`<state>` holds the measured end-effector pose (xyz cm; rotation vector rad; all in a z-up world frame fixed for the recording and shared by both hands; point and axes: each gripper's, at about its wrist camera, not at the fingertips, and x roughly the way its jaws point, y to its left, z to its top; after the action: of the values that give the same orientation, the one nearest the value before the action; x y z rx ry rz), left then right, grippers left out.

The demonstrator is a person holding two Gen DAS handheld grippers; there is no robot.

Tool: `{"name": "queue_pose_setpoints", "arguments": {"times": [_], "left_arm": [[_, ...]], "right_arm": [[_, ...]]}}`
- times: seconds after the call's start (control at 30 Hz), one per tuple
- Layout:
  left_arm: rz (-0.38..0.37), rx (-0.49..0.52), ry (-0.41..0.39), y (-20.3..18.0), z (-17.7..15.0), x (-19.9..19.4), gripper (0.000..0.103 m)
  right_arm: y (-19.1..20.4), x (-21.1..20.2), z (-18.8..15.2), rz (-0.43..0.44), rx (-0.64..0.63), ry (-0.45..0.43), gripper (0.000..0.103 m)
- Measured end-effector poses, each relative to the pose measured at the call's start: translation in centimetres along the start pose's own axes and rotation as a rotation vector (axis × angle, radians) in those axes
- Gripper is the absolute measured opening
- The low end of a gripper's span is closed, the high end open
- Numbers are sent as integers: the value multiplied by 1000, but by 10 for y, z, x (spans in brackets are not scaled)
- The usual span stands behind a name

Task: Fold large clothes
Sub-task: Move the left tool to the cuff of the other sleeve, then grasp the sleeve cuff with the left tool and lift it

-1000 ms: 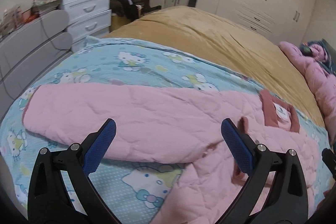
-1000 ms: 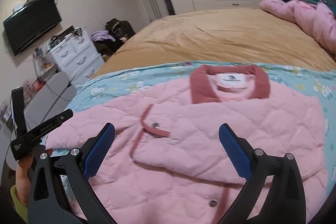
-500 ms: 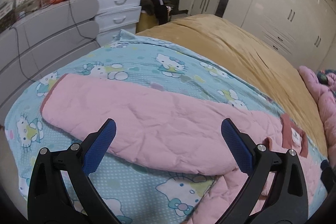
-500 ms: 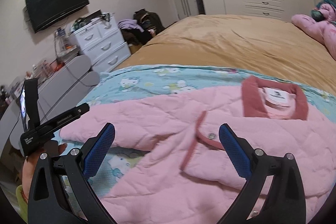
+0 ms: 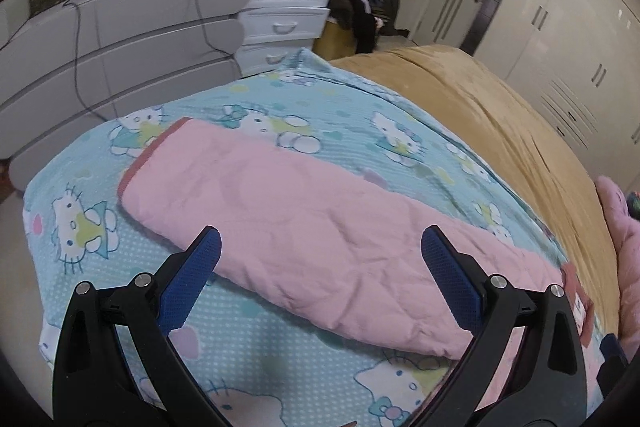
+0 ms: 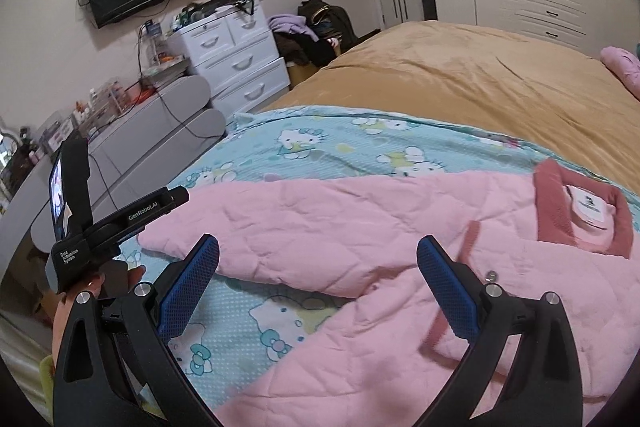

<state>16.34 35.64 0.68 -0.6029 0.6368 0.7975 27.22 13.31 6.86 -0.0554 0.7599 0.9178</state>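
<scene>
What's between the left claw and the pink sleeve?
Nothing but bare cartoon-print sheet. In the left wrist view, the open left claw hangs over the sleeve, which lies flat; whether the tips touch it cannot be told.

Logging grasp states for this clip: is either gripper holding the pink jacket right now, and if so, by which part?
Nothing is held. The left gripper is open above the jacket's sleeve; the right gripper is open above the pink jacket, with no fabric between the fingers.

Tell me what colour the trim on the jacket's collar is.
Dusty red, against the pale pink quilted jacket. The collar shows best in the right wrist view.
</scene>
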Motion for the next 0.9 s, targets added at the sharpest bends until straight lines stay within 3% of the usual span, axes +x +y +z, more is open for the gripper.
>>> {"name": "queue_pose_setpoints", "arguments": {"times": [0.17, 0.47, 0.73, 0.9], "left_arm": [[39, -76, -22, 25, 6, 1, 94], [118, -191, 31, 70, 3, 25, 94], [104, -298, 109, 96, -8, 50, 94], [70, -369, 123, 108, -16, 72, 94]], "right_arm": [[10, 13, 1, 20, -2, 18, 99], [24, 32, 1, 39, -32, 39, 99], [41, 56, -9, 64, -115, 108, 99], [38, 65, -19, 68, -93, 141, 99]]}}
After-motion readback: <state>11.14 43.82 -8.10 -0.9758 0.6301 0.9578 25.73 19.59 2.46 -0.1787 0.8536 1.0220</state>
